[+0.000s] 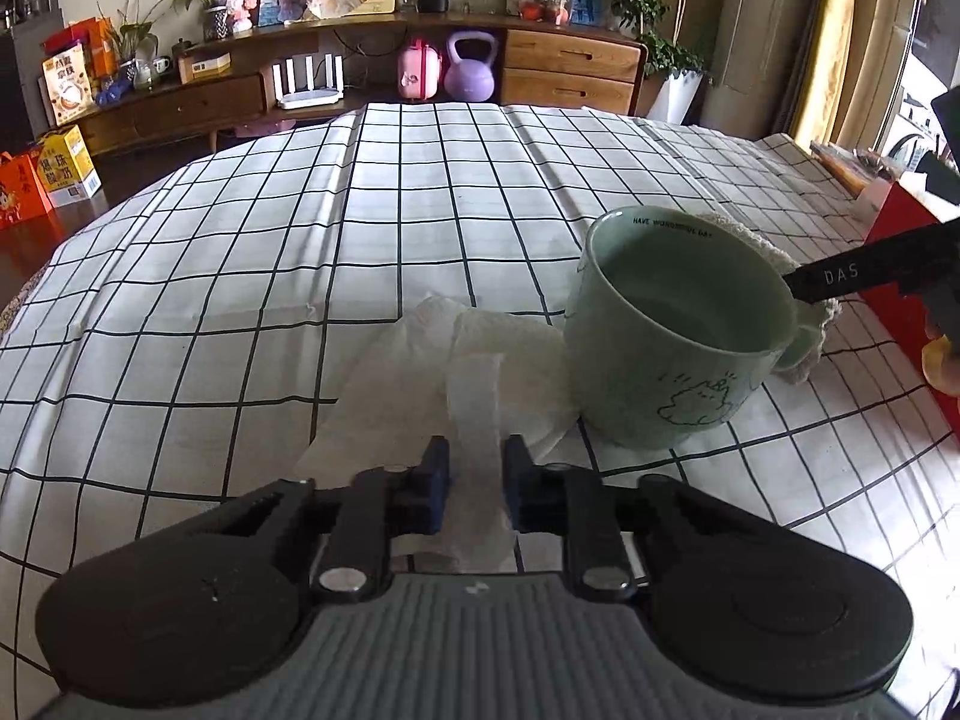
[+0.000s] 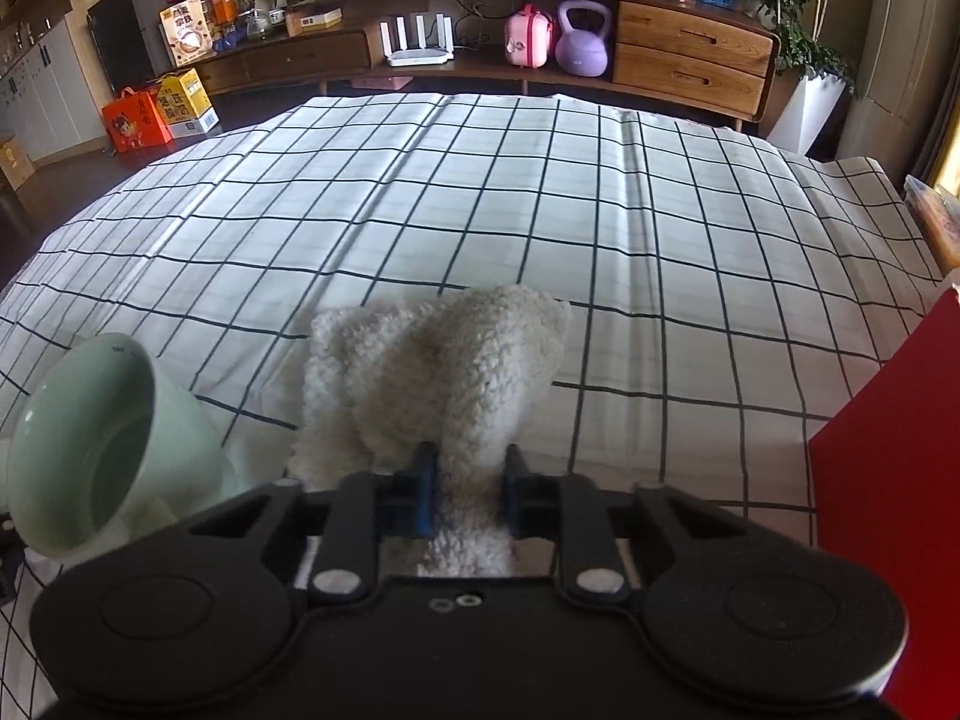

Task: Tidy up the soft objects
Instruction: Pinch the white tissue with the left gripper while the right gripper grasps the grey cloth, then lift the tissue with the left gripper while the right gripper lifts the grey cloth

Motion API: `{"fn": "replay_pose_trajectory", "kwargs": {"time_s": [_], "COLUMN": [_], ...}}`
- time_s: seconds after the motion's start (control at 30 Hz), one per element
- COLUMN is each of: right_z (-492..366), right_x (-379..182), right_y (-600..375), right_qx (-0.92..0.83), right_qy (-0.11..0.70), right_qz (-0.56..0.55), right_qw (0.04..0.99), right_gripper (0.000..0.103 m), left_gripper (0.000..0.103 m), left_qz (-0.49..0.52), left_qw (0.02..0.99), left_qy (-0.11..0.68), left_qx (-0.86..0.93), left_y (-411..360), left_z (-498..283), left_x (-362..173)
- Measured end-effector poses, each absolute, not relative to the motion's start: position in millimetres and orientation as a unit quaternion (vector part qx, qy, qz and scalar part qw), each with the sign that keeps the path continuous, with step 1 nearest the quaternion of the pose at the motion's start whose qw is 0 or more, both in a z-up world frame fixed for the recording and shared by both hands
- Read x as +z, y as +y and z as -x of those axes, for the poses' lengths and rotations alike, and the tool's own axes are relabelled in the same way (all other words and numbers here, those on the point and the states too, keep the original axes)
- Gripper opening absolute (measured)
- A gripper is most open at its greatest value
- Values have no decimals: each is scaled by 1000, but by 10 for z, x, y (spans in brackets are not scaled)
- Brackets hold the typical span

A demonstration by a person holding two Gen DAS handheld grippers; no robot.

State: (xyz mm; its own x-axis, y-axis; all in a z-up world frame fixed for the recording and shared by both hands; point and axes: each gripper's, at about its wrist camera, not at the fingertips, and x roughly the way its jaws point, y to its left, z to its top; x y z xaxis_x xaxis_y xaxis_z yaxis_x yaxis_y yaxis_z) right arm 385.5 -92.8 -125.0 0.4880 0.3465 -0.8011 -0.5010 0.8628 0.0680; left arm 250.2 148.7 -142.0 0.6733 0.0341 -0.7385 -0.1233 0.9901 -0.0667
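My left gripper (image 1: 475, 450) is shut on a thin white tissue (image 1: 432, 372) that lies crumpled on the checked tablecloth (image 1: 240, 240), touching the left side of a pale green mug (image 1: 672, 336). My right gripper (image 2: 465, 457) is shut on a fluffy cream cloth (image 2: 438, 384) that rests on the tablecloth (image 2: 540, 210) just right of the mug (image 2: 102, 444). In the left wrist view the cream cloth (image 1: 750, 234) shows behind the mug, with a finger of the right gripper (image 1: 870, 270) over it.
A red box (image 2: 888, 480) stands at the table's right edge, also in the left wrist view (image 1: 900, 276). Beyond the table is a wooden sideboard (image 2: 690, 48) with a purple kettlebell (image 2: 582, 39), a pink case and boxes on the floor.
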Motion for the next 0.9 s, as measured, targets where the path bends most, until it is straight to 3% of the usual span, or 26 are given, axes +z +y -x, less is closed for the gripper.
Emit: {"fn": "replay_pose_trajectory", "kwargs": {"time_s": [0.23,0.9], "right_z": [-3737,-3137], "right_x": [-1091,-629], "right_y": [-1004,-1516], "right_qx": [244,265], "right_qy": [419,399], "right_qz": [73,16], "right_qw": [872,878], "right_gripper": [12,11], "left_gripper": [5,0], "left_qz": [84,131], "left_qw": [919,929], "left_qy": [381,341], "left_qx": [58,48], "left_y": [1600,1841], "left_z": [-2446,-2328], "left_x": [-1339,-1105]}}
